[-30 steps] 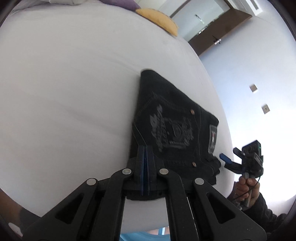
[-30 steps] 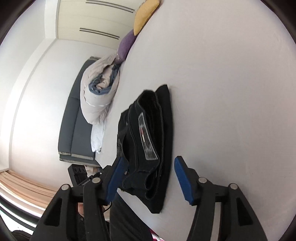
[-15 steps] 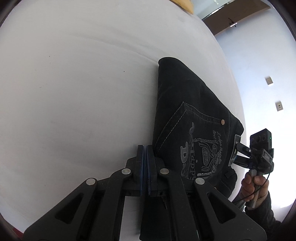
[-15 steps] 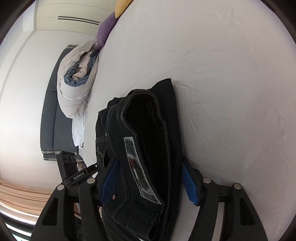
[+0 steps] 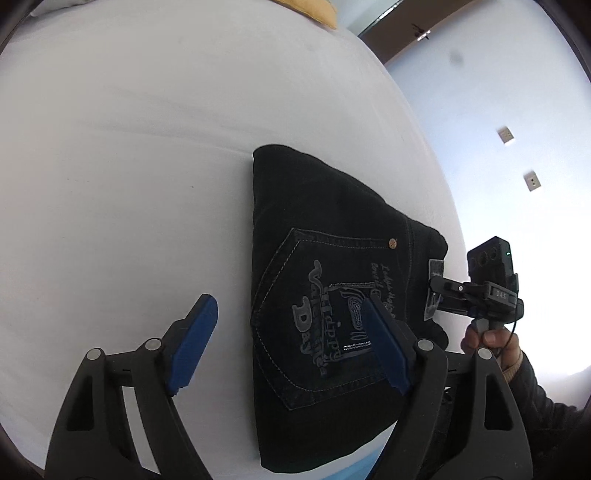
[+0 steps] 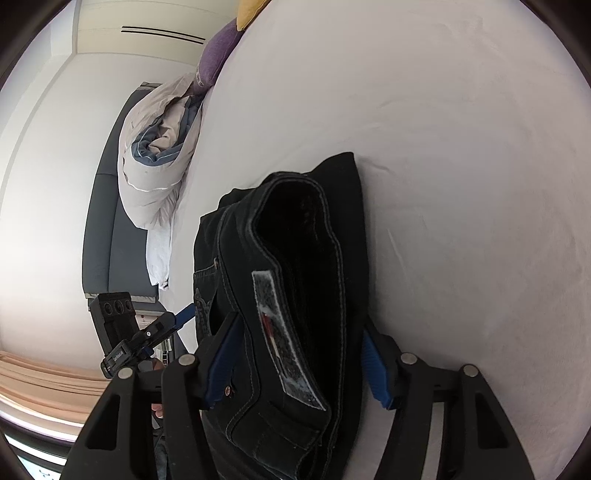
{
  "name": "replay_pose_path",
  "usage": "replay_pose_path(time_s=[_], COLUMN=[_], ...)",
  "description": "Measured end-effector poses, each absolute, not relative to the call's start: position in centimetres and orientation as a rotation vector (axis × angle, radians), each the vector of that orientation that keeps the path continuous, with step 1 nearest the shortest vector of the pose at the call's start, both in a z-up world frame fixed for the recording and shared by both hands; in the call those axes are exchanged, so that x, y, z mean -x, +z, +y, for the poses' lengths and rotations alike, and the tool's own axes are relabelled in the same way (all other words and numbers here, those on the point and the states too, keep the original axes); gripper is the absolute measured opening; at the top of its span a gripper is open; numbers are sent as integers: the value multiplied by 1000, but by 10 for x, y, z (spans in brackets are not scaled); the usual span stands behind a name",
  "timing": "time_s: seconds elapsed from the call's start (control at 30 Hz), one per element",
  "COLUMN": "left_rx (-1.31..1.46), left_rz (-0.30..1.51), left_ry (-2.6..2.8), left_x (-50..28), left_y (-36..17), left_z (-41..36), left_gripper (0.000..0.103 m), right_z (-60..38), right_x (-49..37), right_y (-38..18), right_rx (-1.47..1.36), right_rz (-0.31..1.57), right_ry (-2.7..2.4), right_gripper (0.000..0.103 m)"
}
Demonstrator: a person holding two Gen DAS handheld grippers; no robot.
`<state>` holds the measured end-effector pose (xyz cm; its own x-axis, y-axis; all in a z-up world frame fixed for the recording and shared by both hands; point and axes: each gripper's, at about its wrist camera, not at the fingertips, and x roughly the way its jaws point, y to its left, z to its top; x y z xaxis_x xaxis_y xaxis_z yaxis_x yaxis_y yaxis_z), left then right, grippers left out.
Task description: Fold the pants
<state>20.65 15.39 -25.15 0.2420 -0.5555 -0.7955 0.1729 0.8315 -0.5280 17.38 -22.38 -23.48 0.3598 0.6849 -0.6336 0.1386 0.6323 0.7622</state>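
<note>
The black pants [image 5: 332, 295] lie folded into a compact bundle on the white bed [image 5: 129, 184], close to the bed's near edge and right-hand side in my left view. In that view the bundle's long axis runs from just under my left claw up and away toward the middle of the mattress. Its folded end points away from me. The back pocket with its pale stitched lettering faces up. The waistband end, with its grey label, turns toward my right side.

My left claw [image 5: 291, 350] has just been spreading its jaws. They stand wide apart with nothing pinched. One blue pad hangs over bare sheet just left of the bundle. The other hangs over the pocket, so the bundle's left edge lies between them.

My right claw [image 6: 295, 363] straddles the waistband end. The thick stack of denim sits between its blue pads. The left pad lies right against the cloth. The right pad stands at the bundle's outer edge, and I cannot tell whether it presses. In the left view this claw shows at the waistband, with my hand [image 5: 491, 338] on its handle.

Open white sheet spreads wide to the left and beyond the pants. A rolled duvet [image 6: 159, 162], a purple pillow [image 6: 216, 59] and a yellow pillow [image 5: 314, 11] sit well apart at the far end.
</note>
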Motion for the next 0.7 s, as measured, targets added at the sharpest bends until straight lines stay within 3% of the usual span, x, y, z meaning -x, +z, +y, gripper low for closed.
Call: replay_pose_path(time_s=[0.03, 0.07, 0.1, 0.23, 0.27, 0.33, 0.47, 0.7], left_rx=[348, 332, 329, 360, 327, 300, 274, 168], left_rz=[1255, 1285, 1310, 1331, 1333, 1343, 1322, 1201], left_ry=[-507, -494, -476, -481, -470, -458, -461, -448], left_x=[-208, -210, -212, -214, -215, -216, -214, -205], left_y=[-257, -265, -272, -279, -277, -274, -259, -208], left_z=[149, 145, 145, 140, 135, 128, 121, 90], left_gripper=[74, 55, 48, 32, 31, 28, 17, 14], right_z=[-224, -224, -223, -219, -217, -213, -208, -197], right_x=[-173, -173, -173, -175, -175, -177, -173, -175], right_y=[-235, -235, -234, -235, -235, -235, -226, -176], right_rx=[-850, -852, -853, -851, -838, -803, -737, -566], right_rz=[1175, 1174, 1175, 1181, 1186, 1197, 1170, 1072], right_ry=[415, 416, 418, 422, 419, 396, 376, 391], right_gripper=[64, 64, 64, 60, 57, 40, 31, 22])
